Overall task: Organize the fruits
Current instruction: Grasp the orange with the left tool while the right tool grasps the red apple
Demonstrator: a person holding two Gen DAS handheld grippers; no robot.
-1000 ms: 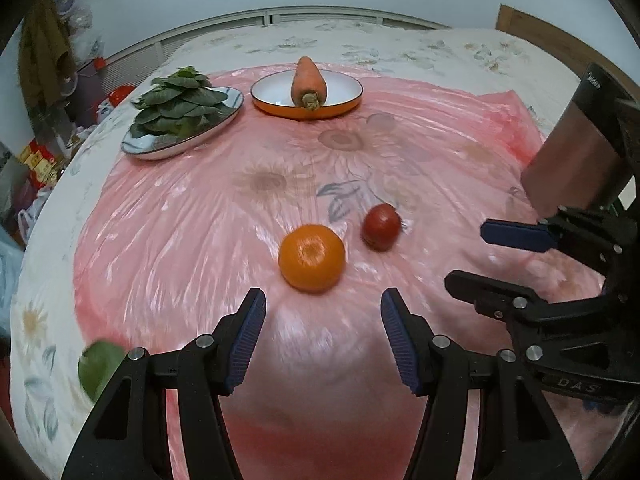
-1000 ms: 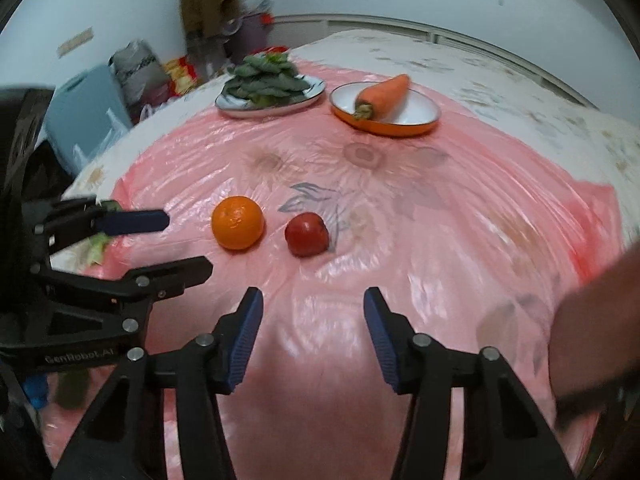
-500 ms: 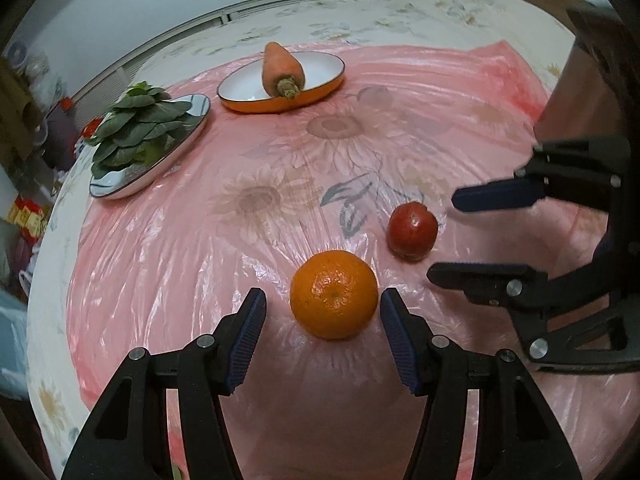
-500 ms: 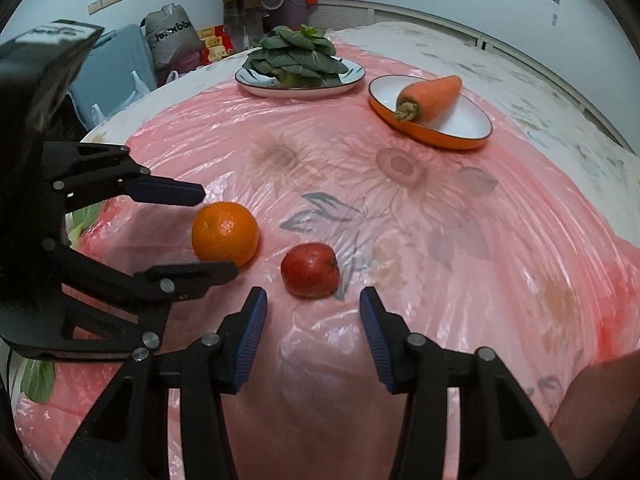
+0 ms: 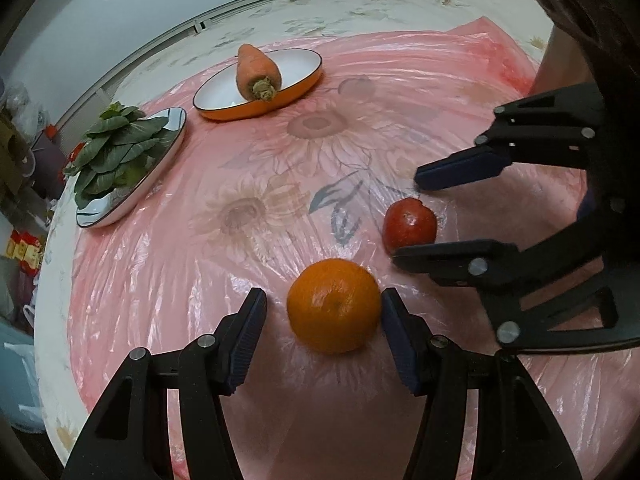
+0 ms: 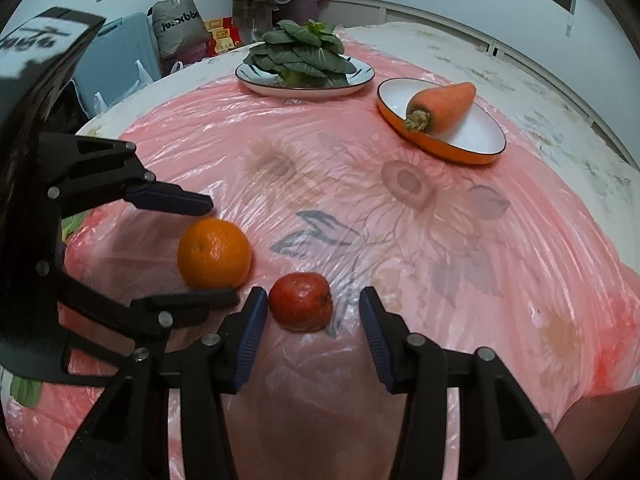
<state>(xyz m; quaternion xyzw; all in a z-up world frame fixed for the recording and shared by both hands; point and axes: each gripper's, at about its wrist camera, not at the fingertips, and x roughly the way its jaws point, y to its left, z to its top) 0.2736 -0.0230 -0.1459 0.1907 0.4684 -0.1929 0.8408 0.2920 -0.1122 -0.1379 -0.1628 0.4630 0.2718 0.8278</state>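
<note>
An orange [image 5: 334, 306] and a smaller red fruit [image 5: 410, 226] lie side by side on a pink plastic sheet [image 5: 240, 260]. My left gripper [image 5: 324, 294] is open and low over the sheet, with the orange between its blue pads; a gap shows on the orange's left side. The right wrist view shows that orange [image 6: 215, 254] inside the left gripper [image 6: 222, 252]. My right gripper [image 6: 313, 292] is open around the red fruit [image 6: 301, 307], which sits near its left pad and well clear of the other. From the left wrist view, the right gripper [image 5: 407, 220] straddles the red fruit.
At the far side stand an orange-rimmed dish [image 5: 304, 88] with a carrot [image 5: 256, 72] and a plate [image 5: 120, 216] piled with leafy greens [image 5: 116, 148]. A loose green leaf [image 6: 24, 392] lies at the table's left edge. Bags [image 6: 178, 24] stand beyond the table.
Both grippers came forward and down onto the fruits. The orange now sits between the left pads, the red fruit between the right pads. The right jaws narrowed a little.
</note>
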